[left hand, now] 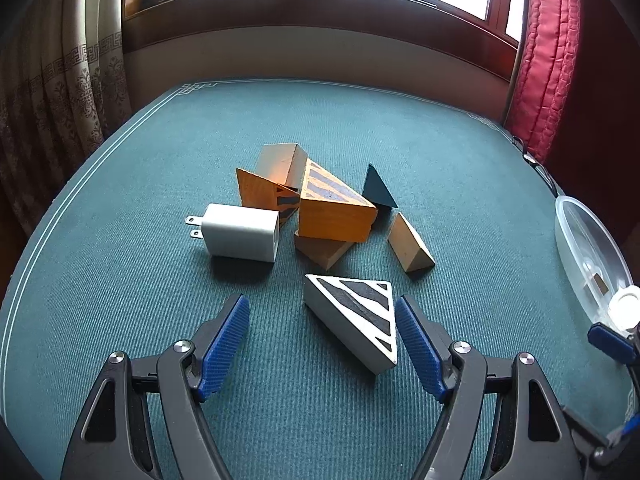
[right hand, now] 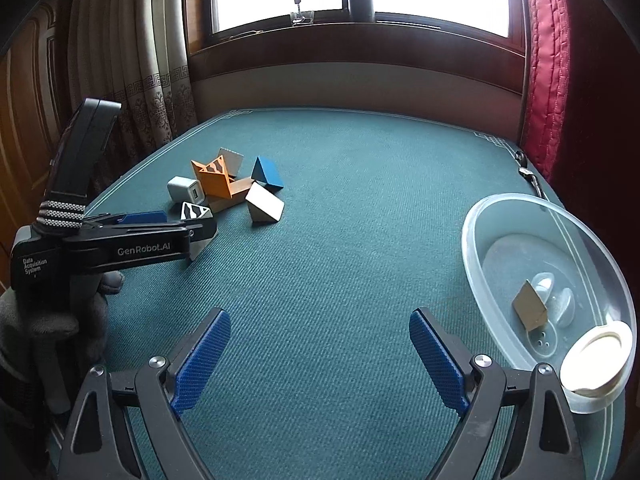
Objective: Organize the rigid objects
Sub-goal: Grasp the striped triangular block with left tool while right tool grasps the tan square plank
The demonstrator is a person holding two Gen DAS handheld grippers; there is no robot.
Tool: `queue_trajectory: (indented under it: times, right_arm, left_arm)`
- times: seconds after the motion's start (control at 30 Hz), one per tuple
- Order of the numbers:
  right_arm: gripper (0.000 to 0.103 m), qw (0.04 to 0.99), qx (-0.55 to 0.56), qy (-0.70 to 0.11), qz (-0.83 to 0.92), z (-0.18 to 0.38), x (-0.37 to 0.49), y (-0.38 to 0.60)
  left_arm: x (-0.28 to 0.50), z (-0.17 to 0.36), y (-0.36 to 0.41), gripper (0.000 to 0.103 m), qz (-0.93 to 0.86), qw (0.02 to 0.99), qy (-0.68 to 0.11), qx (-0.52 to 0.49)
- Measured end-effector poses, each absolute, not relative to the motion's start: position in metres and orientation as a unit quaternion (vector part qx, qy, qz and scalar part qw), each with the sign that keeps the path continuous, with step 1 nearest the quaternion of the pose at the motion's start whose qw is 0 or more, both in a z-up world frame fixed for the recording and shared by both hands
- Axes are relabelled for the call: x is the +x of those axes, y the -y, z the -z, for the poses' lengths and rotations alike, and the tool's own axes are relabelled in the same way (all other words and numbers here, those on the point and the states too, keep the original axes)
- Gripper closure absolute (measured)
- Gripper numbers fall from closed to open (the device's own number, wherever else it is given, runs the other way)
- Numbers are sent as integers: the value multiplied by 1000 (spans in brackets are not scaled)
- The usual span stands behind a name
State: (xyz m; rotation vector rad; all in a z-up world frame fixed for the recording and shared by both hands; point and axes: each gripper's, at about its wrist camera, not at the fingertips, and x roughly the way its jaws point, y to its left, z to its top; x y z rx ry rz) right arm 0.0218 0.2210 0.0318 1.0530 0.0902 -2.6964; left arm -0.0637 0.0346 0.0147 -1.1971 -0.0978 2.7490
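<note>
The left gripper (left hand: 322, 320) has its jaws open at a middle width and holds nothing. A white wedge block with black stripes (left hand: 354, 316) lies on the green table (left hand: 120, 280) between these jaws, closer to the right blue pad; whether that pad touches the block's corner I cannot tell. The left pad stands apart from it.

Ahead of the left jaws, farther on the table, is a small pile. A white charger plug (left hand: 242, 232) lies ahead and a little to the left, its two prongs pointing left. Just beside it on the right, a large orange wedge with dark stripes (left hand: 334, 208) rests on a plain brown block (left hand: 320, 252). Behind them lean another orange striped piece (left hand: 260, 196) and a pale wooden block (left hand: 282, 164). A dark blue triangle block (left hand: 378, 190) stands just right of the large orange wedge, and a plain wooden prism (left hand: 410, 246) lies apart, ahead and right of the jaws.

The right gripper (right hand: 320, 354) has its jaws wide and empty, over bare table. To the right of these jaws stands a clear plastic bowl (right hand: 480, 216), with a small brown block (right hand: 530, 308) inside and a white ring-shaped object (right hand: 596, 364) at its near rim. The pile is far ahead and to the left of the right jaws. A gloved hand (right hand: 52, 320) holds the left gripper.
</note>
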Motion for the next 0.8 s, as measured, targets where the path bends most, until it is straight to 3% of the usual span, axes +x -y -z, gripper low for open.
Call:
queue_trajectory:
  times: [0.07,0.23,0.8]
  right_arm:
    - [10,129,371,-30,919,-27,20,-216]
    - [10,139,391,-35,909,-20,16,-205]
    - [10,105,416,-31,903,-23,-72,-198]
  left_arm:
    - [-68,-14,-36,30,-912,78,37,-402]
    - [-71,-14,-40,59,-909,97,36,-403]
    - [-38,-22,-8,59,-920,88,35,-381]
